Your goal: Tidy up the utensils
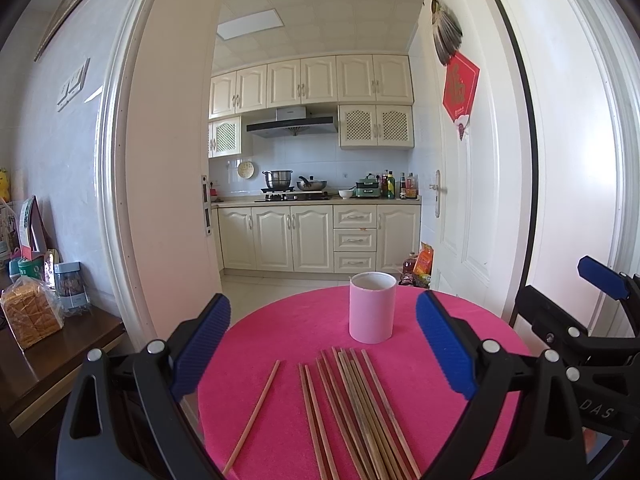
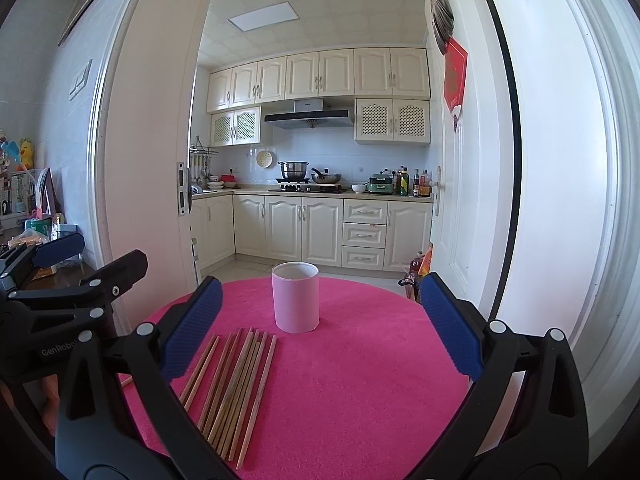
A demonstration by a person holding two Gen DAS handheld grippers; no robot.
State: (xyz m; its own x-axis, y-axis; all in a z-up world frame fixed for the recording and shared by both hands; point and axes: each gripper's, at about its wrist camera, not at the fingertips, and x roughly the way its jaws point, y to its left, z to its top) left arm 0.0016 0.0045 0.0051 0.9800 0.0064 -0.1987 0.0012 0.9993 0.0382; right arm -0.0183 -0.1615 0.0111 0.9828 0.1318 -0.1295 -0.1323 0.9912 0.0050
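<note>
Several wooden chopsticks [image 1: 356, 412] lie side by side on a round pink table [image 1: 288, 332]. One chopstick [image 1: 254, 412] lies apart to their left. A pale pink cylindrical holder [image 1: 372, 307] stands upright behind them, open at the top. My left gripper [image 1: 324, 344] is open and empty, held above the chopsticks. My right gripper [image 2: 320, 324] is open and empty, to the right of the chopsticks [image 2: 236, 384], with the holder [image 2: 296, 297] ahead of it on the table [image 2: 360, 380]. The right gripper also shows in the left wrist view [image 1: 560, 300], at the right edge.
A dark wooden side table [image 1: 60, 360] at the left carries a bread loaf [image 1: 30, 316] and jars. An open doorway ahead leads into a kitchen with cream cabinets. A white door [image 1: 472, 160] stands at the right. Bottles and bags [image 1: 418, 266] sit on the floor beyond the table.
</note>
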